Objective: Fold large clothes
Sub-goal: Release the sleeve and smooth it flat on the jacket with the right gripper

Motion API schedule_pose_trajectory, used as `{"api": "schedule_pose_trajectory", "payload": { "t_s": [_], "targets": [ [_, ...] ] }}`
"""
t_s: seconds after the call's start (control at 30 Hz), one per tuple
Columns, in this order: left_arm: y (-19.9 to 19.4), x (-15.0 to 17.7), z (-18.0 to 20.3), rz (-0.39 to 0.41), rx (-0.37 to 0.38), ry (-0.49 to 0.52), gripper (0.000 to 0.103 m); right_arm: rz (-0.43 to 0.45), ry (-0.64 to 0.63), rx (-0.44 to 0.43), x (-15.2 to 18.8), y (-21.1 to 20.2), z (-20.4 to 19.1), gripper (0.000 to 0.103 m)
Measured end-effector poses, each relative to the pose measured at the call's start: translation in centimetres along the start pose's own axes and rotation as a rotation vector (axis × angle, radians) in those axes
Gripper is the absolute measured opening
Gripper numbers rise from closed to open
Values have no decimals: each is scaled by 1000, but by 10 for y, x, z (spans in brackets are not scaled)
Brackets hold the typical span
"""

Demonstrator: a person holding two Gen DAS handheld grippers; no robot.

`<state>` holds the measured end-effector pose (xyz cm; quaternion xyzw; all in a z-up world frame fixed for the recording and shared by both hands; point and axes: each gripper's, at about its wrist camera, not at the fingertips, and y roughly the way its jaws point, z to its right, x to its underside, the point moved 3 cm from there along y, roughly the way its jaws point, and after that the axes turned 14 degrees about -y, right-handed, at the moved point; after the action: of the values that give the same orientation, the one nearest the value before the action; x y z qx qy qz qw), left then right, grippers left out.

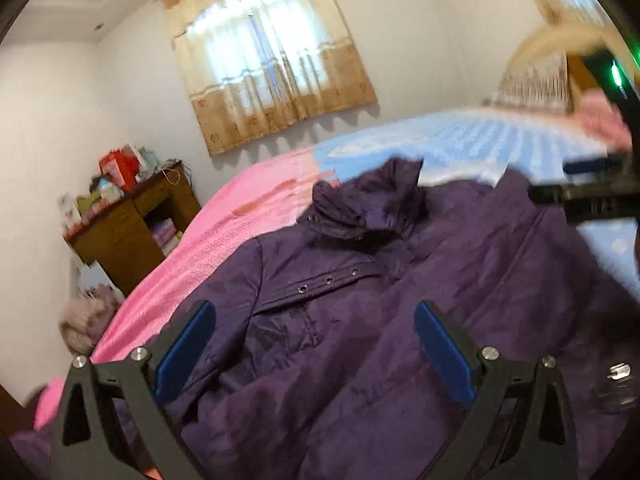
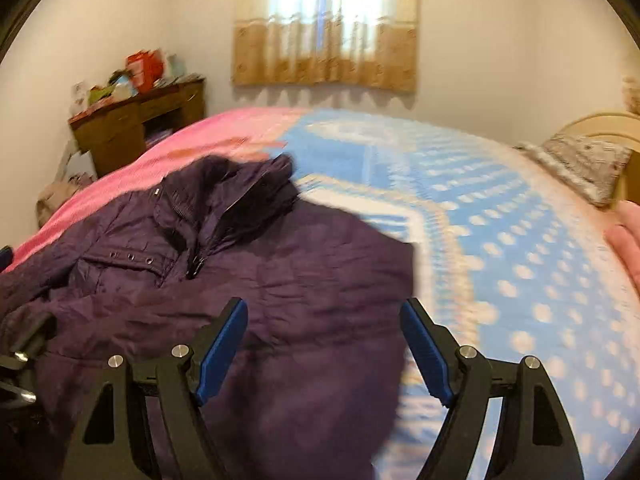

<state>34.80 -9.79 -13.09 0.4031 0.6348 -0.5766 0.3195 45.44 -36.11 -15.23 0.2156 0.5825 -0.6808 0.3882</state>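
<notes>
Early stage: purple jacket (image 1: 360,320) lying spread on the bed (image 2: 500,240), collar toward the window.
Left gripper (image 1: 314,344) and right gripper (image 2: 324,344) are hovering over it, fingers spread, pinching nothing. No clear fold is showing; folding appears still ahead.

One purple jacket (image 2: 240,272) lies mid-frame on one bed (image 2: 500,220). One pillow (image 2: 580,168) at right, one curtained window (image 2: 326,24) at top, one cluttered wooden desk (image 2: 136,120) at upper left.
</notes>
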Motion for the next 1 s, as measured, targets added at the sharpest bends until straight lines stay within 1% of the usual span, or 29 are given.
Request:
{"api": "schedule_pose_trajectory", "payload": {
  "t_s": [0.03,0.07,0.1,0.13,0.17,0.2,0.27,0.33,0.53,0.67,0.83,0.87,0.9,0.93,0.97,1.0],
  "targets": [
    [13,4,1,-39,-18,12,102,-21,-25,-22,0,12,-8,79],
    [20,8,0,-71,-18,0,102,-45,-53,-28,2,23,-17,79],
    [31,14,-7,-129,-30,-28,102,-69,-68,-28,8,31,-21,79],
    [40,19,-11,-172,-36,-42,103,-92,-63,-46,16,40,-24,80],
    [48,23,-13,-218,-33,-55,103,-113,-42,-77,25,48,-25,80],
    [59,27,-19,-289,-2,-91,103,-128,-30,-93,30,53,-25,80],
    [64,30,-27,-352,16,-143,103,-126,-15,-107,31,53,-21,81],
    [70,33,-31,-395,22,-170,103,-134,-29,-97,33,54,-24,81],
    [73,35,-28,-408,-7,-155,103,-161,-49,-90,34,60,-27,82],
    [76,36,-29,-419,4,-176,103,-169,-48,-97,33,63,-28,83],
    [81,36,-29,-413,6,-186,103,-162,-43,-106,30,65,-26,83],
    [80,36,-29,-412,7,-188,103,-144,-27,-137,28,60,-22,83],
    [80,37,-29,-412,6,-189,103,-90,17,-178,25,50,-13,83],
    [79,37,-30,-412,7,-191,103,-21,72,-203,23,37,-4,83],
    [78,37,-30,-411,7,-193,103,122,200,-228,21,12,20,84],
    [77,37,-31,-406,7,-197,103,182,281,-222,21,0,36,86]
  ]
}}
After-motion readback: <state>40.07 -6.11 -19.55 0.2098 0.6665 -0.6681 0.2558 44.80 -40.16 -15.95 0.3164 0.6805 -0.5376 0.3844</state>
